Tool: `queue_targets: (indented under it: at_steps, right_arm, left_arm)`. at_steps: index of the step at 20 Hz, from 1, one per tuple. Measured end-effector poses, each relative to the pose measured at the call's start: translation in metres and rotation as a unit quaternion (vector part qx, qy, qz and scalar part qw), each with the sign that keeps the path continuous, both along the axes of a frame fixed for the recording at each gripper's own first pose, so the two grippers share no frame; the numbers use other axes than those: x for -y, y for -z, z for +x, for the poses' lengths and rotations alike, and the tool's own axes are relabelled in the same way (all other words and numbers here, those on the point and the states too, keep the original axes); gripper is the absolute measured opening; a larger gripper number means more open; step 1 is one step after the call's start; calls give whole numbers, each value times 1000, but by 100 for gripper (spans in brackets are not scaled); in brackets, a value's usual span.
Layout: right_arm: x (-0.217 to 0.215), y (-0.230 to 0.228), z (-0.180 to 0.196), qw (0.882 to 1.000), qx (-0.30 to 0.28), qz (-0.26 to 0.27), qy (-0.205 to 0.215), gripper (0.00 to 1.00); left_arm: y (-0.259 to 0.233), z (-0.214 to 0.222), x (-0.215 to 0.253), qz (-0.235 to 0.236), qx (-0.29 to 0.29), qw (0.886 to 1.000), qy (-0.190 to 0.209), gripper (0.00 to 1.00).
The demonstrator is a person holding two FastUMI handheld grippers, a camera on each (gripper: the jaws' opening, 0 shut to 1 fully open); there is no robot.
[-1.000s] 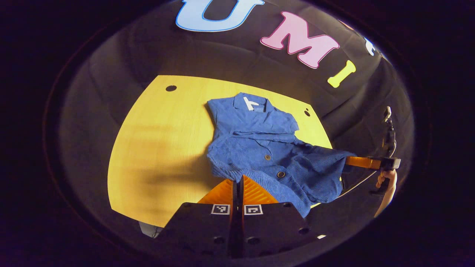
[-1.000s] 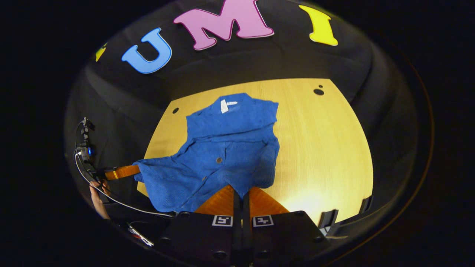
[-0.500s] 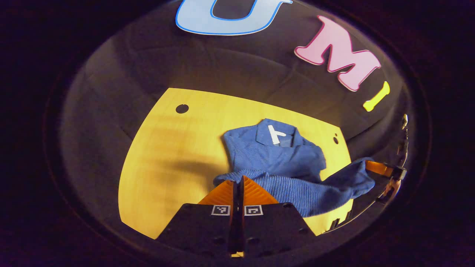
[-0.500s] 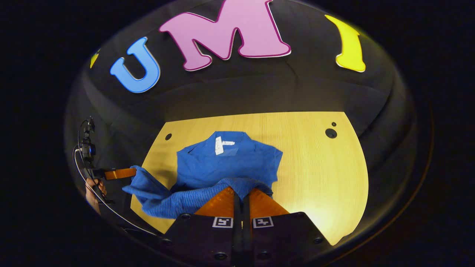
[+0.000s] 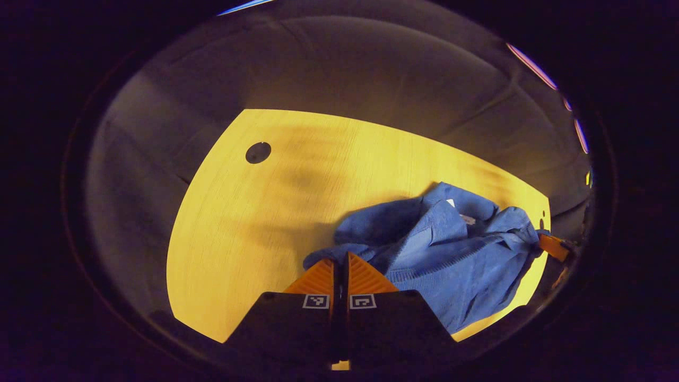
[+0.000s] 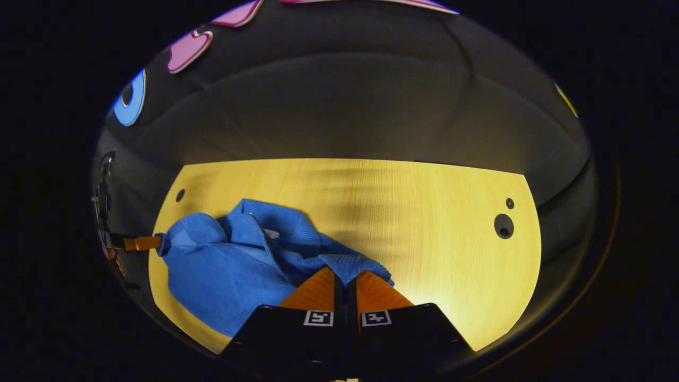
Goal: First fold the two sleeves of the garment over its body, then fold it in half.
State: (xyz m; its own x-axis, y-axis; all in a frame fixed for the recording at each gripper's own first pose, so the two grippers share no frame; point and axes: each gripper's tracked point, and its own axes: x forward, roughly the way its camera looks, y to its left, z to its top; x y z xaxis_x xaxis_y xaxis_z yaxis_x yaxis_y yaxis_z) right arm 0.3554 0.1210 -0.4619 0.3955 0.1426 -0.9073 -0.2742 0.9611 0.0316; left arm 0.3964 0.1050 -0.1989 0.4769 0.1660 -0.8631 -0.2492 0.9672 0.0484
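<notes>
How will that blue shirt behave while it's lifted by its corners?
Likely floppy: the shirt sags and bunches between the left tool and right tool. Probably light, since pinched corners carry it. The ribbed weave looks grippy rather than slippery.

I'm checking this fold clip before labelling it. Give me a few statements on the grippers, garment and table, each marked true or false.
1. The left gripper is shut on the blue garment. True.
2. The right gripper is open and apart from the cloth. False: its fingers are closed on the garment's edge.
3. The garment lies flat and spread out. False: it is bunched and lifted between the grippers.
4. The wooden table has round holes in its top. True.
</notes>
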Motion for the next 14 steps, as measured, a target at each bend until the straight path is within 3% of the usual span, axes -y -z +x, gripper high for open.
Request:
queue_targets:
  at_steps: [3,6,7,8,12,14]
  right_arm:
    - [3,31,3,1000,-18,-7,-8,5]
    - [0,49,10,1000,-26,13,-5,14]
    - [-1,48,12,1000,-24,21,0,19]
    - [-4,50,16,999,-18,29,5,20]
    - [-18,27,22,996,4,84,-1,67]
    - [-16,17,25,996,22,89,-12,90]
  left_arm:
    - [6,14,6,43,-16,999,20,0]
    - [18,22,12,40,-17,999,9,14]
    - [19,25,19,32,-10,999,9,28]
    - [19,27,24,31,0,999,11,58]
    - [-13,40,24,80,71,994,40,86]
    - [-37,42,29,96,114,987,56,86]
